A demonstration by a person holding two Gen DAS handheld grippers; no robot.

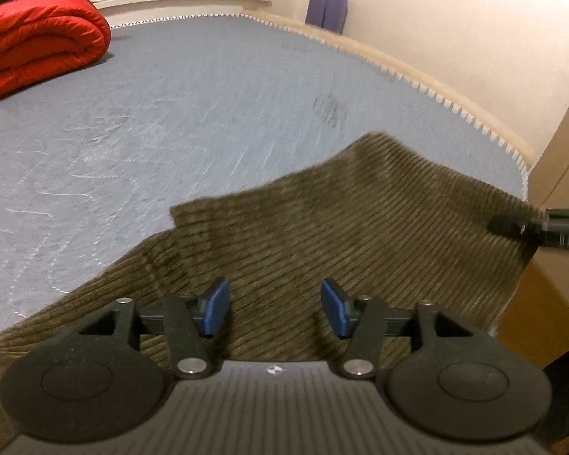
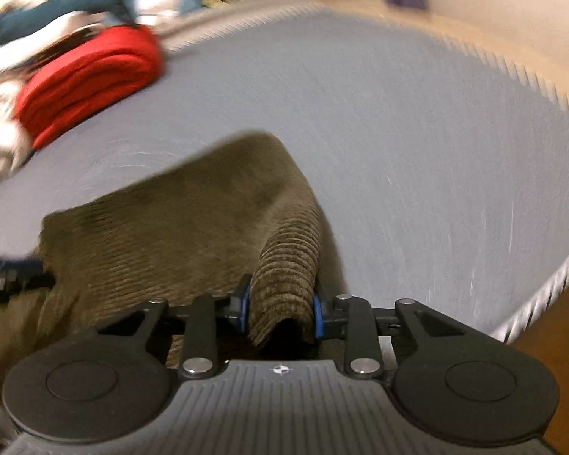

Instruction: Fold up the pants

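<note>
"Closest in, the right gripper [image 2: 280, 313] has its jaws pinching a raised ridge of the pants [image 2: 193, 227]. See it?"

"Yes, and the left gripper [image 1: 275, 309] has its jaws spread, hovering over the cloth with nothing between them."

"So how far along?"

"Early to midway, I'd judge. The pants lie ahead of both jaws on the bed [image 1: 208, 87], rumpled at one edge. No neat final fold yet."
</note>
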